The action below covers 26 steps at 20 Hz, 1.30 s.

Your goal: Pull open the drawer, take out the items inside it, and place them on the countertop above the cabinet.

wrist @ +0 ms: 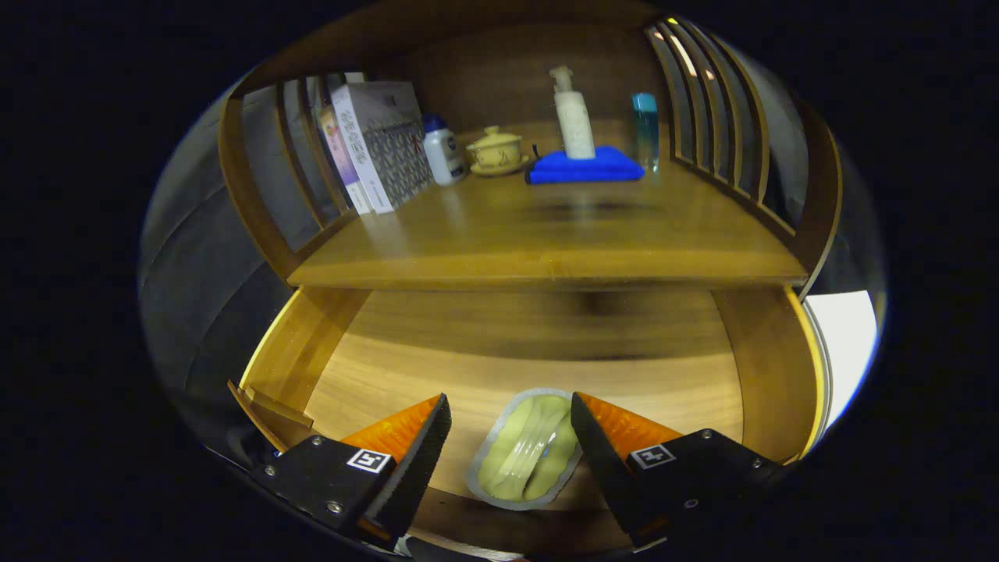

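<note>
Spread jaws straddle the pale sealed packet lying in the open drawer, not touching it.

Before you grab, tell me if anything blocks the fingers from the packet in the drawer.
Nothing visible does. The gripper is open, the packet lying between its fingers on the drawer floor, with no other item around it.

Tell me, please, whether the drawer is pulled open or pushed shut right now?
Open. The drawer juts out below the countertop, its floor bare to view, with a sealed packet lying between the open gripper fingers.
</note>
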{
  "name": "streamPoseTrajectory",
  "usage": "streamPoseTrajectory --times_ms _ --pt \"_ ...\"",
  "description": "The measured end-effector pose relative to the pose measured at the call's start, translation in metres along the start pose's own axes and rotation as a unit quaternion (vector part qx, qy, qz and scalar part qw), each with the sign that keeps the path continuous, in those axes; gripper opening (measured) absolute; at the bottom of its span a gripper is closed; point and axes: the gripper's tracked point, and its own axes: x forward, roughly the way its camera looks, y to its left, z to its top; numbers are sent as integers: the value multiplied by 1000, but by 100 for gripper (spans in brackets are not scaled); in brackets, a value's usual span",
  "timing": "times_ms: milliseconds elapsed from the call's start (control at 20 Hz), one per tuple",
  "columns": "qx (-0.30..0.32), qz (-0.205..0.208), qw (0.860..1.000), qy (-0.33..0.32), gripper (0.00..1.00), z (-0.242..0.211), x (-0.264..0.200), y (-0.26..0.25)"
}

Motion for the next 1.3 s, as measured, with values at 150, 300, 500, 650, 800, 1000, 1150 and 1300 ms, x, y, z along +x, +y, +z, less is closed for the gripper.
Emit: streamPoseTrajectory --times_ms 150,300,500,650,800,1000,1150,1300 --pt "34 5 999 41 95 -14 9 -4" --pt "57 3 997 45 83 -14 13 -11" --pt "78 1 996 49 49 -16 14 -18" --pt "69 8 997 43 24 -14 12 -16" --pt "43 22 999 23 15 -7 4 -7" --pt "35 23 999 -18 15 17 -12 -4" --pt "45 30 997 -48 15 43 -25 4" --pt "52 39 995 -70 15 67 -37 10"
